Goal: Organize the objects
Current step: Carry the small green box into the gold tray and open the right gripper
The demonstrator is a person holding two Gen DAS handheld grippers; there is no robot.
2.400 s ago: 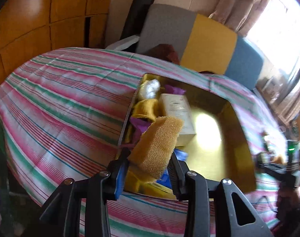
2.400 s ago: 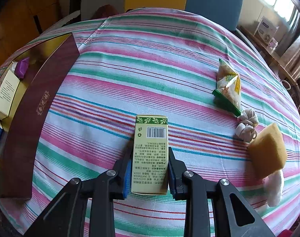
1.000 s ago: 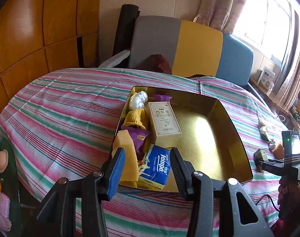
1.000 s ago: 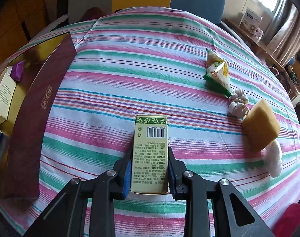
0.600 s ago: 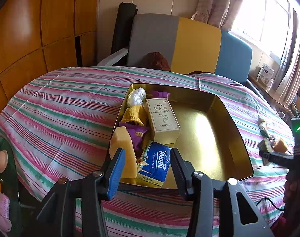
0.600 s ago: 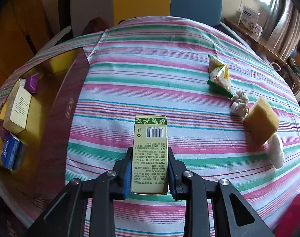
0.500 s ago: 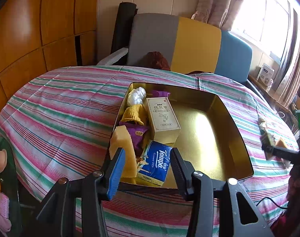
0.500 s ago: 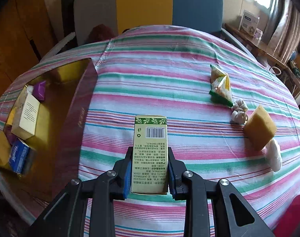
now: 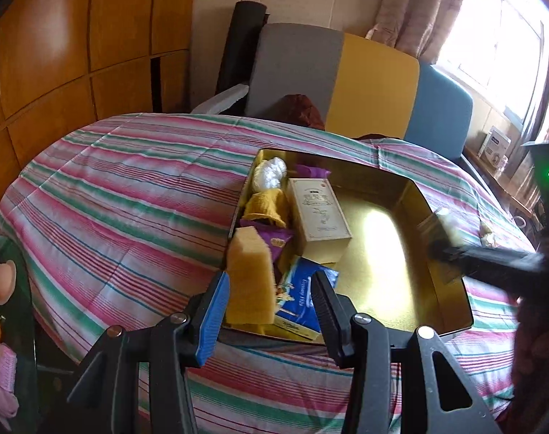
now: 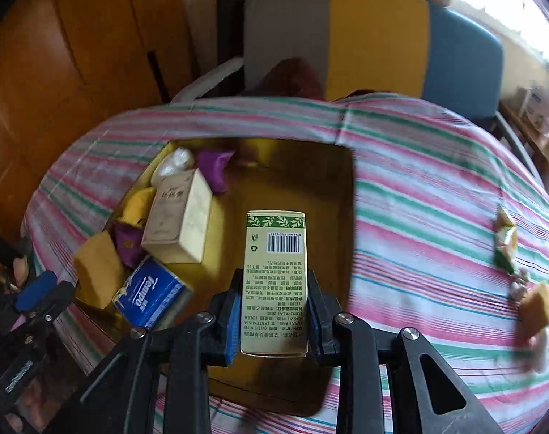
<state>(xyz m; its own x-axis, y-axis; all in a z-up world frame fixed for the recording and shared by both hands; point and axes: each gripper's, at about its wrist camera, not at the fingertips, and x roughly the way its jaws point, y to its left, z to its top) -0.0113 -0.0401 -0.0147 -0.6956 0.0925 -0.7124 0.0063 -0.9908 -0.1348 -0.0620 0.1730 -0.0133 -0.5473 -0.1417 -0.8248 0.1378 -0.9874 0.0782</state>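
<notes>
Since a second ago the right gripper [image 10: 273,320] has swung left from the striped tablecloth [image 10: 437,195] to a spot over the gold-lined box [image 10: 274,166], carrying its green-and-cream carton [image 10: 274,282] along; the left gripper has barely stirred.

Left wrist view: the left gripper [image 9: 271,307] hangs at the near edge of the gold-lined box [image 9: 401,253], its blue-padded jaws spread and pinching nothing. Just past them, inside the box's near left corner, a yellow sponge [image 9: 251,282] stands on end beside a blue Tempo tissue pack [image 9: 303,298]. Further in along the left wall lie a purple packet [image 9: 278,238], a yellow knitted item [image 9: 265,206], a white scrunchie [image 9: 269,175] and a cream carton [image 9: 318,217] lying flat. The right half of the box floor is bare gold. At the right, the other tool appears as a dark blur over the box's right wall.

Right wrist view: the right gripper's jaws are pressed against both long sides of the green-and-cream carton, barcode face up, held above the bare floor of the box. On the cloth to the right, well apart from the box, lie a green-and-yellow snack packet [image 10: 506,238], a small white scrunchie [image 10: 518,285], a second yellow sponge [image 10: 536,307] and a white puff [image 10: 542,349]. The left gripper [image 10: 35,289] shows at the lower left edge.
</notes>
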